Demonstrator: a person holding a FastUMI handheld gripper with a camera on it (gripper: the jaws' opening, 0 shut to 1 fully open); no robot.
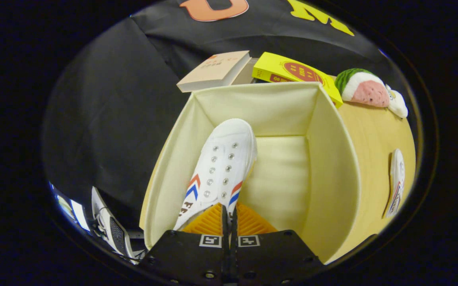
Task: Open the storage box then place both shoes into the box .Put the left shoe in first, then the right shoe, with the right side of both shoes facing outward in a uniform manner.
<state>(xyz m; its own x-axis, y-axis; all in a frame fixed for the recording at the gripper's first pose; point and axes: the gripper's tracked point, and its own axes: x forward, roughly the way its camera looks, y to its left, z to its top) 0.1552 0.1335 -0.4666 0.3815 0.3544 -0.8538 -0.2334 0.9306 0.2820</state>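
A cream fabric storage box (332,159) stands open on the wooden table, just ahead of the fingers. A white sneaker (221,163) with red and blue chevrons and metal eyelets hangs inside the box toward its left wall, toe pointing away from me. My gripper (229,216) is shut on the shoe's heel end, the fingers nearly together on a thin edge. The second white shoe (396,182) lies on the table to the right of the box.
Behind the box lie a beige book (213,71) and a yellow book (288,73). A watermelon-slice plush toy (362,87) rests on the wooden table (376,135) at the back right. A person's sneaker (111,230) shows on the floor, left of the box.
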